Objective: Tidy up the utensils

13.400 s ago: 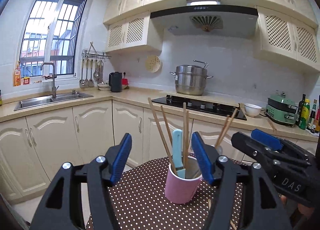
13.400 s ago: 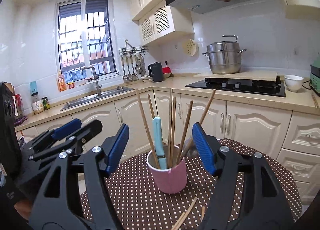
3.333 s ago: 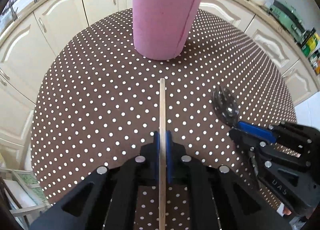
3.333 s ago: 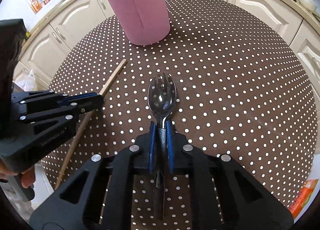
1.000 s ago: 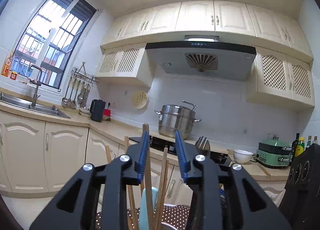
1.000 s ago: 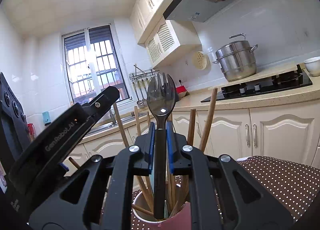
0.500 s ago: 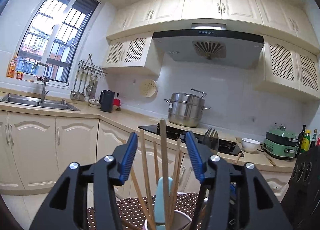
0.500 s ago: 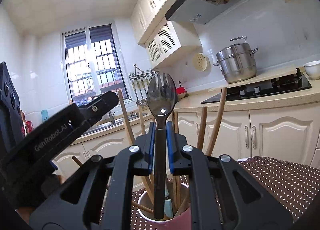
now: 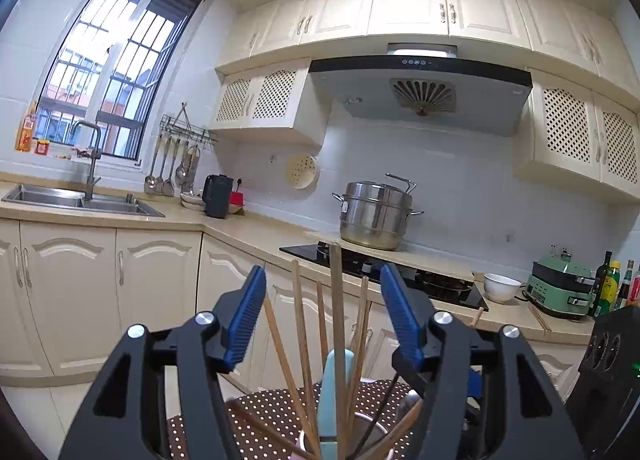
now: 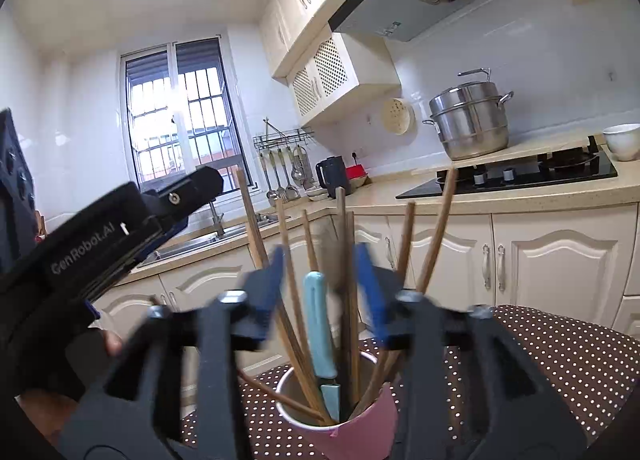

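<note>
A pink cup (image 10: 352, 430) stands on the dotted table (image 10: 560, 356) and holds several wooden chopsticks (image 10: 434, 232) and a light blue knife handle (image 10: 318, 320). My right gripper (image 10: 320, 288) hovers just above the cup with its jaws opening. Between them is a blurred dark spork (image 10: 334, 256) that sits down in the cup, and the pads are off it. My left gripper (image 9: 322, 316) is also opening above the cup. One chopstick (image 9: 336, 300) stands free between its blue pads (image 9: 244, 316). In the right wrist view, the left gripper (image 10: 120, 236) is at the left.
Cream cabinets (image 9: 156, 284) and a counter run behind the table. On the counter are a sink (image 9: 80, 200), a black hob (image 9: 400, 272), a steel pot (image 9: 376, 216), a white bowl (image 9: 500, 286) and bottles (image 9: 612, 284). The table's cloth is brown with white dots.
My right jaws have parted from the spork, which has sunk lower into the cup. My left jaws have spread wider around the standing chopstick, and the view has lifted slightly.
</note>
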`<state>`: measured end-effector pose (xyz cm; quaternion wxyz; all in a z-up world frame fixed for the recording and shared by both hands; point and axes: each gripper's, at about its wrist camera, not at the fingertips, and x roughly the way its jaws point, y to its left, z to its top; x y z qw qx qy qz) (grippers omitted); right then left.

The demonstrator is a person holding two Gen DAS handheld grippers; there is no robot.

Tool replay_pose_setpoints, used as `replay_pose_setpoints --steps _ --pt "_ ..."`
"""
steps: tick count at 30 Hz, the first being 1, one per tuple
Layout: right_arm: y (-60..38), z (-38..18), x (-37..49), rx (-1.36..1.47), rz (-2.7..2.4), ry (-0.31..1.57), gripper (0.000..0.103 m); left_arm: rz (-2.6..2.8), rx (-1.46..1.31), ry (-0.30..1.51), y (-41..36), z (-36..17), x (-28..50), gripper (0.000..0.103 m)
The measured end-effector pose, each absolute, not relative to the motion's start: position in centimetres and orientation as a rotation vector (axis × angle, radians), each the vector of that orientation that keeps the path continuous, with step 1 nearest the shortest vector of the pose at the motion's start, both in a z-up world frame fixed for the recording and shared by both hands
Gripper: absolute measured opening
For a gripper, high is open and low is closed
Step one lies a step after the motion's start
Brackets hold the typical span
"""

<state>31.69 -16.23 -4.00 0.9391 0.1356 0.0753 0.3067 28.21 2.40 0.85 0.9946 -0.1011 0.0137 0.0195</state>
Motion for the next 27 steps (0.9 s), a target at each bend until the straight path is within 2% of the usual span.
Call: replay_pose_setpoints --steps 14,18,27 --pt "-18.1 0.7 24.9 0.222 0.557 0.120 0.052 0.097 -0.111 0.025 1.9 5.2 20.2 0.063" --pt "-18.6 1.7 22.3 0.177 0.551 0.112 0.054 0.091 -0.103 0.024 2.0 5.9 17.1 0.071" --pt "-21.0 2.6 19.0 0.186 0.497 0.152 0.058 0.094 -0.131 0.120 3.4 6.2 13.9 0.073"
